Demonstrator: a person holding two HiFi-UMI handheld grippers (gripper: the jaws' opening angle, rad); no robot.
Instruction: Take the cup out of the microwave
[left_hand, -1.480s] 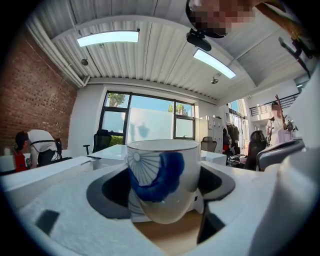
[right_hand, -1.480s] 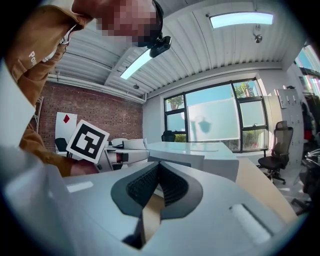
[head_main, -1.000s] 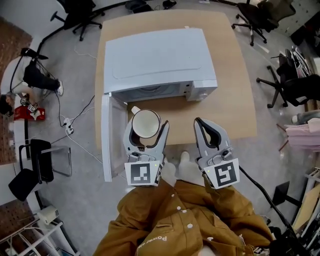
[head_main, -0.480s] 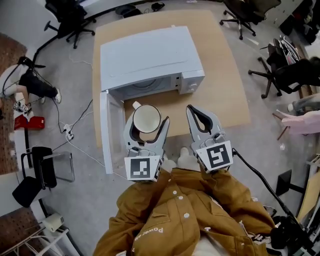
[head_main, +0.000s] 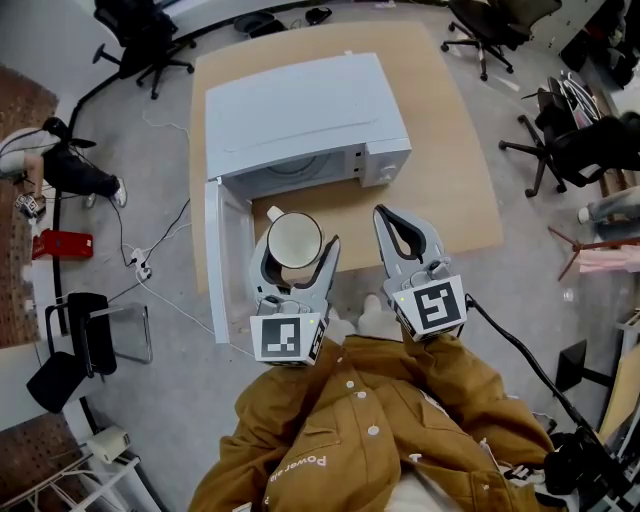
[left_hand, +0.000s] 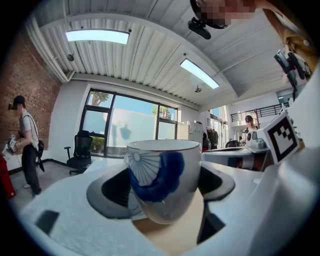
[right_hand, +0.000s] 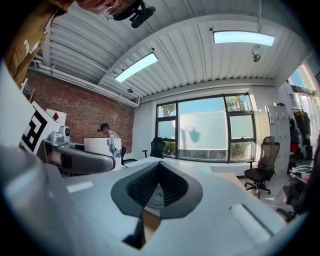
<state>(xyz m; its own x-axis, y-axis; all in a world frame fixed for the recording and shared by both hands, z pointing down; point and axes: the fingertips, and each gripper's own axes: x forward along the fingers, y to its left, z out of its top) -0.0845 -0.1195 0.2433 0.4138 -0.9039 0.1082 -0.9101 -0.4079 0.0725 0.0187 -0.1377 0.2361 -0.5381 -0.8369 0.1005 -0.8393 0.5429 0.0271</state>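
A white cup with a blue pattern is held upright between the jaws of my left gripper, in front of the white microwave. The microwave door hangs open to the left. The cup is outside the oven, above the wooden table. My right gripper hovers to the right of the cup, jaws closed together with nothing between them.
Office chairs stand around the table. Cables and a power strip lie on the floor at the left. A person stands far left in the left gripper view. The table edge runs just below the grippers.
The view shifted slightly; both grippers stay almost where they were half a second ago. The cup remains held in the left gripper.
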